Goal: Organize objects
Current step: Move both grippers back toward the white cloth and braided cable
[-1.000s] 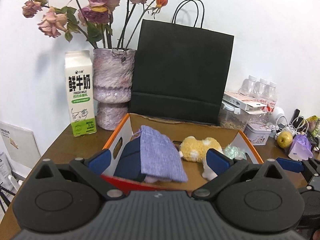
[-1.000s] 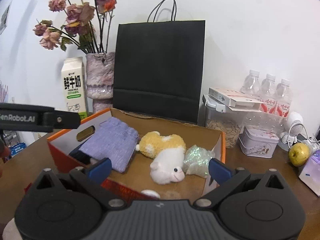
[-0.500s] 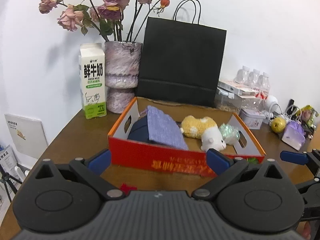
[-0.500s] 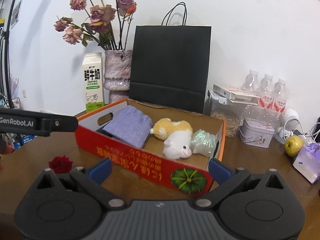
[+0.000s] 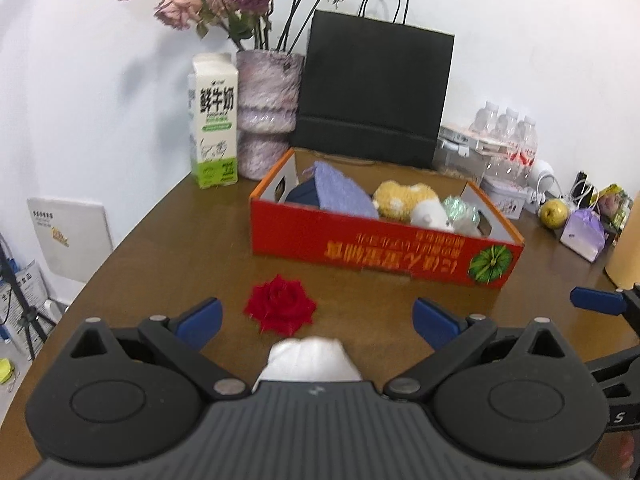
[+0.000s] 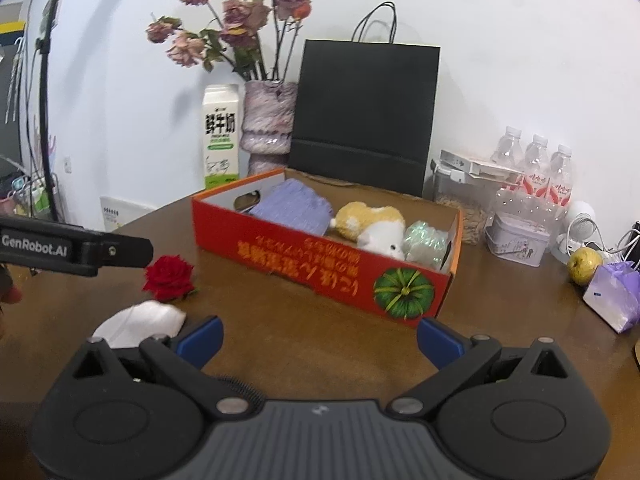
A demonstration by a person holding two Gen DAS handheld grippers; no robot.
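A red cardboard box stands on the brown table; it holds a purple cloth pouch, a yellow-and-white plush toy and a shiny wrapped packet. A red rose head and a white cloth-like item lie on the table in front of the box. My left gripper is open above the white item, just behind the rose. My right gripper is open and empty in front of the box.
Behind the box stand a milk carton, a vase of dried roses and a black paper bag. At the right are water bottles, a tin, an apple and a purple pouch.
Both grippers have pulled back from the box toward the table's near edge. The rose and the white item have come into view in front of them.
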